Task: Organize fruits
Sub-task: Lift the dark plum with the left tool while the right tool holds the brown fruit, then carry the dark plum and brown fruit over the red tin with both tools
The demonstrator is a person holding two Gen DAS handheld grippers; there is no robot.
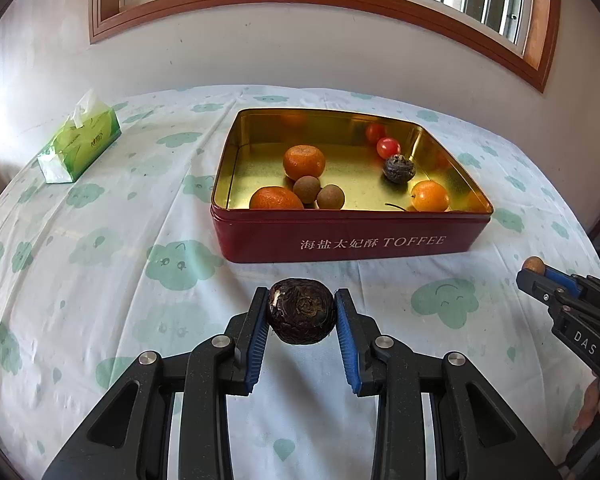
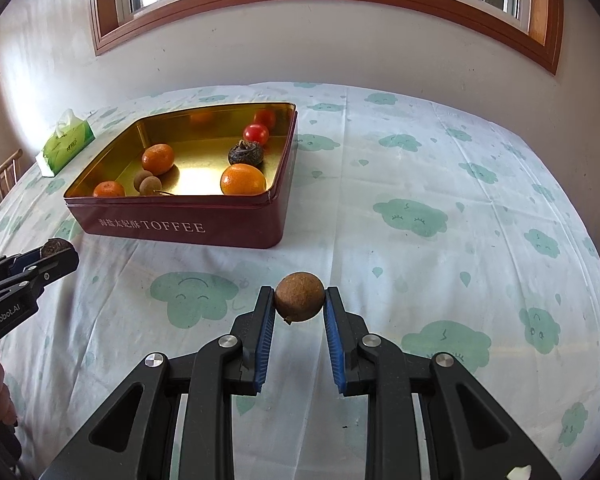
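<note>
My left gripper (image 1: pixel 301 300) is shut on a dark wrinkled fruit (image 1: pixel 301 311), held above the tablecloth in front of the red toffee tin (image 1: pixel 352 236). My right gripper (image 2: pixel 299 296) is shut on a small brown longan (image 2: pixel 299 297), to the right of the tin (image 2: pixel 180 228). Inside the tin lie three oranges, among them one (image 1: pixel 304 161) near its middle, two longans (image 1: pixel 318 193), a second dark wrinkled fruit (image 1: pixel 399 169) and two red cherry tomatoes (image 1: pixel 388 147). At the right edge of the left wrist view the right gripper (image 1: pixel 534 270) shows with its longan (image 1: pixel 534 265).
A green tissue pack (image 1: pixel 78 140) lies at the table's far left. The table carries a white cloth with green cloud prints (image 2: pixel 420 184), and a wall with a window stands behind it. A wooden chair back (image 2: pixel 2 182) shows at the left edge.
</note>
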